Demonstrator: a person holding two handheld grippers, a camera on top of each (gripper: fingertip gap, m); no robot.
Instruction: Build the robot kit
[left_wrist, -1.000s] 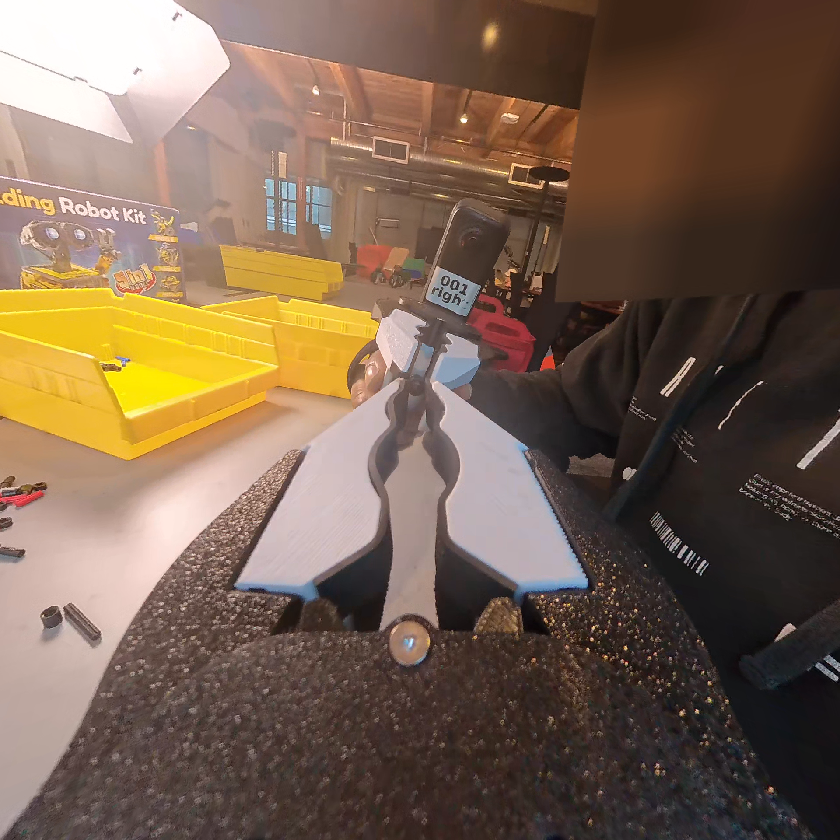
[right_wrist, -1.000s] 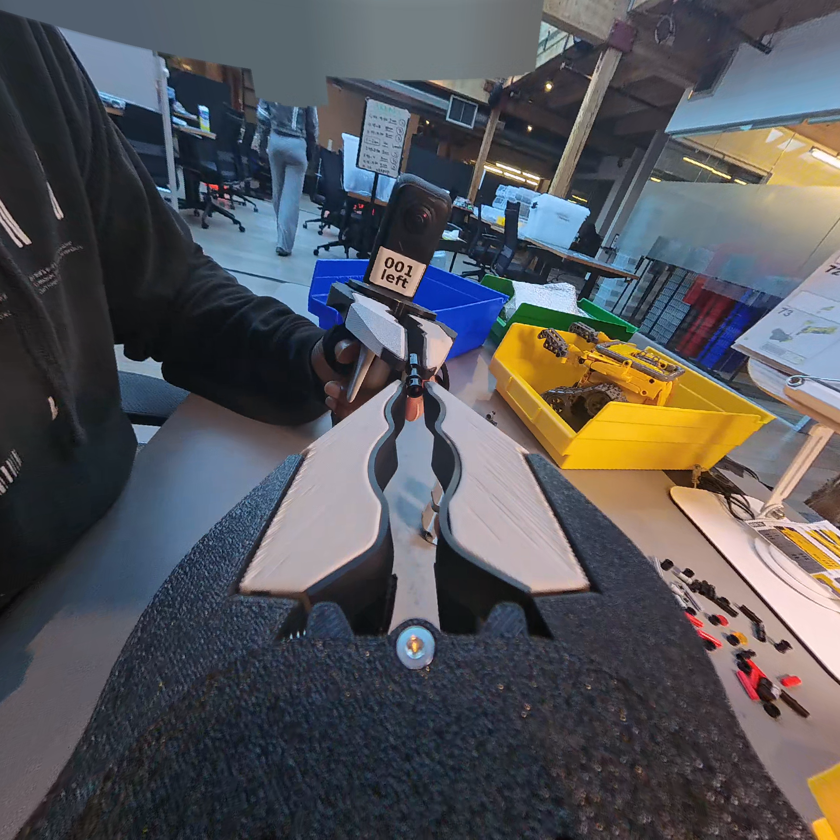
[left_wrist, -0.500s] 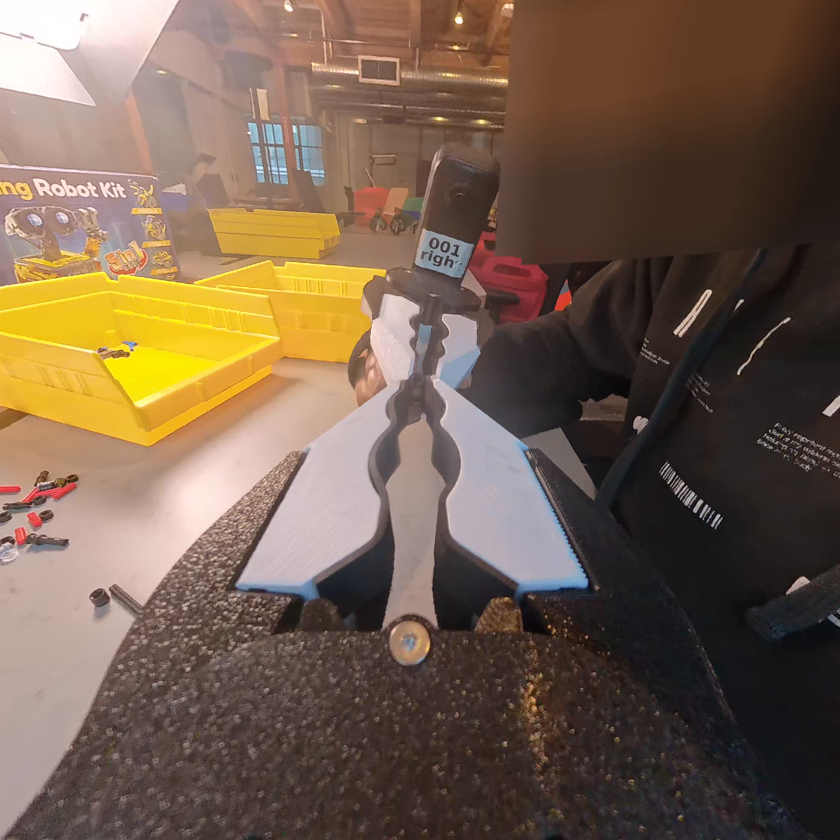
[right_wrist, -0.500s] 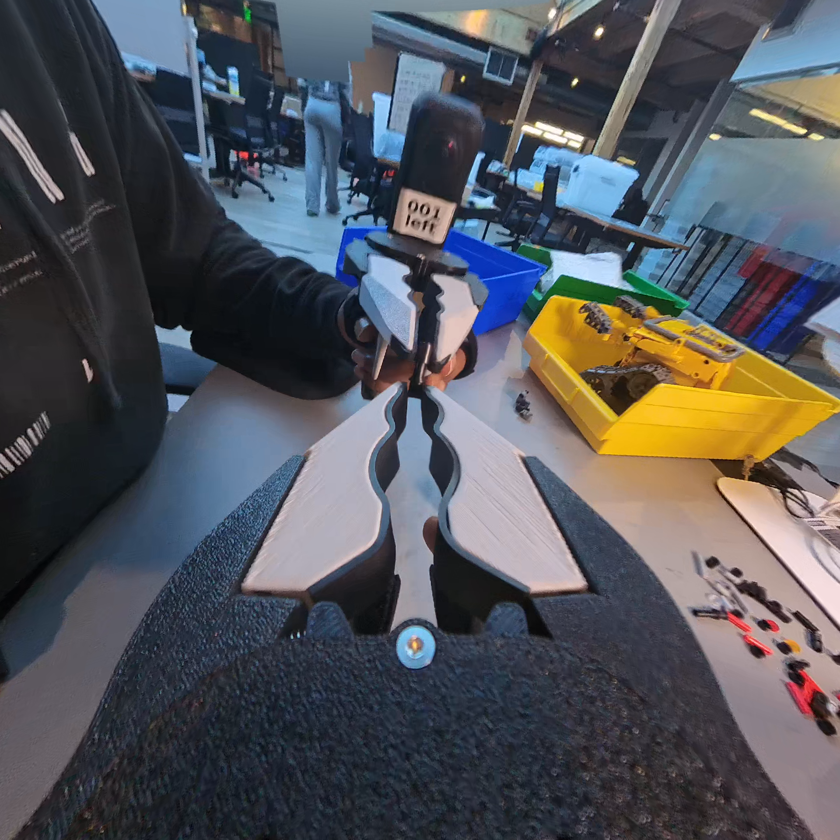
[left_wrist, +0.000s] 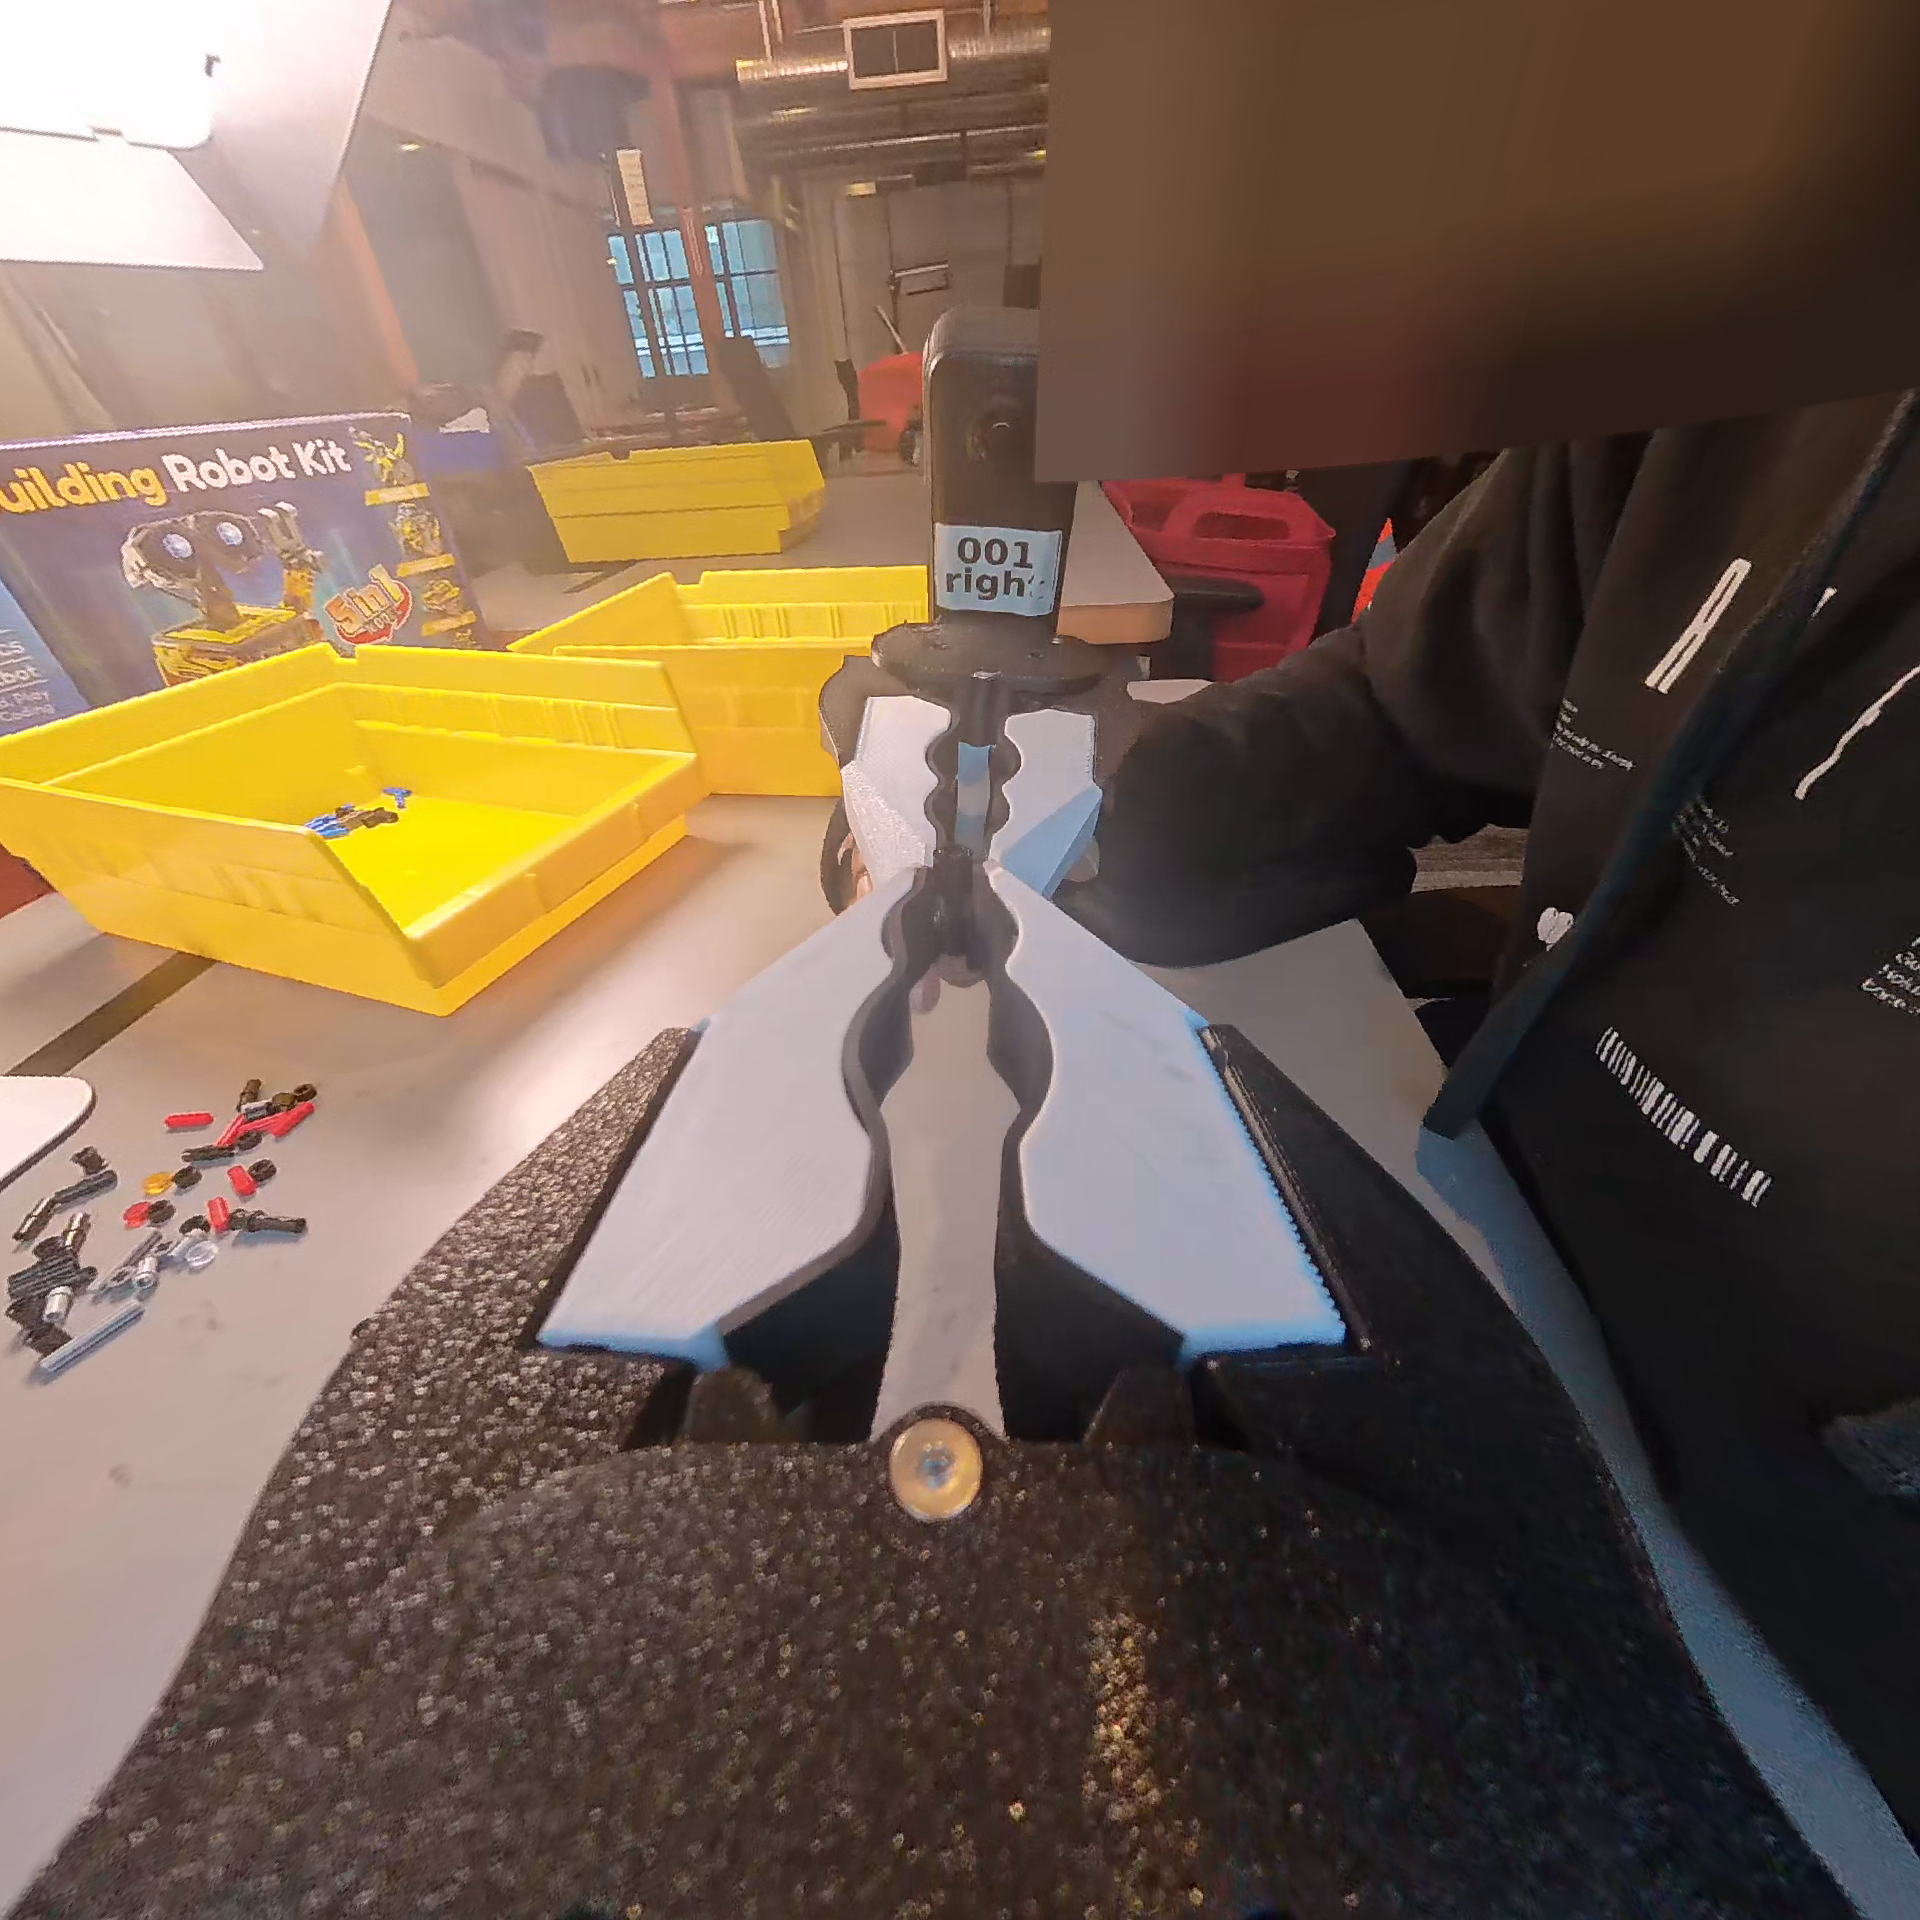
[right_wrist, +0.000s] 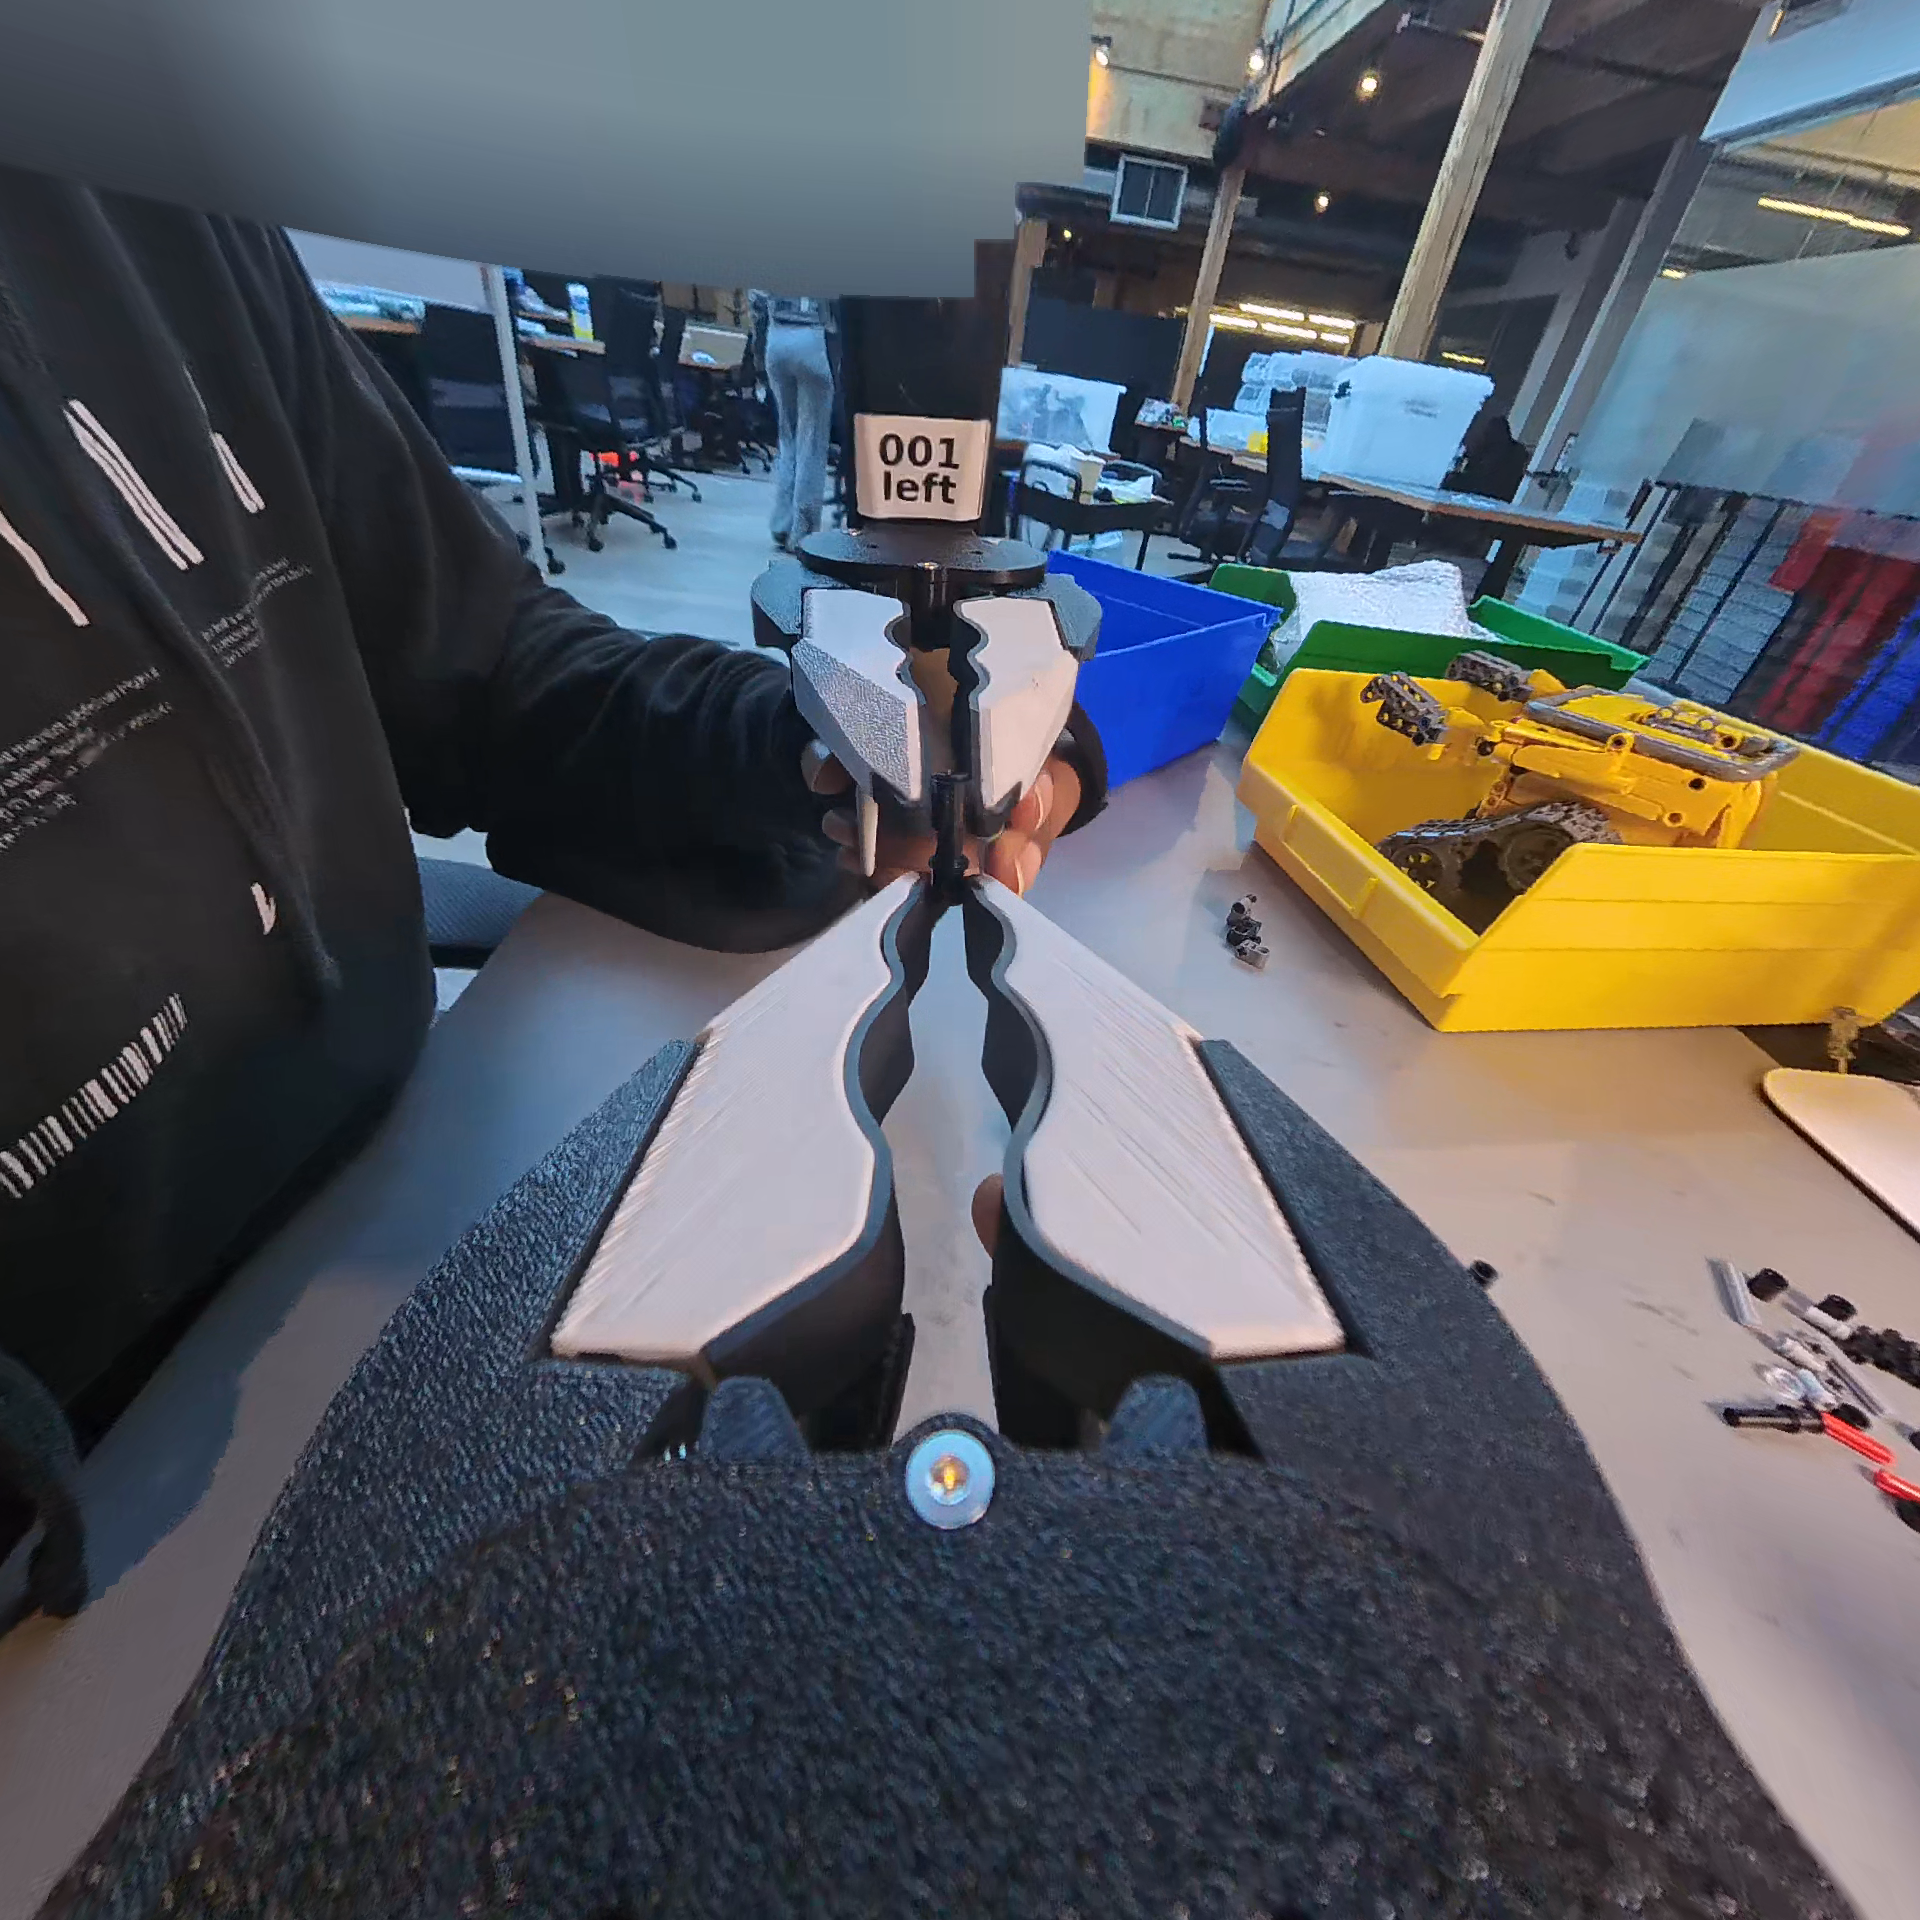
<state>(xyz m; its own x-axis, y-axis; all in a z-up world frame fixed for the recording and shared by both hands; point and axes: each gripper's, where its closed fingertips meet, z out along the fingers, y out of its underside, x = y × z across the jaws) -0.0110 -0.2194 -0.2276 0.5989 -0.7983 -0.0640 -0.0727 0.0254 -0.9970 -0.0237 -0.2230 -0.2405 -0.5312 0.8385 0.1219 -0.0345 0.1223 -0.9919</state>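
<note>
Left wrist view shows, at frame centre, the left gripper (left_wrist: 951, 894) and right gripper (left_wrist: 961, 831) tip to tip, each pinched narrow on one small black pin (left_wrist: 948, 868); steady alignment along its axis looks wise.

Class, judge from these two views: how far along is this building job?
Done: a yellow tracked model sits assembled in a yellow bin. In hand: the left tongs and right tongs meet tip to tip, both shut on a small black pin. Remaining: loose parts lie scattered on the table.
</note>
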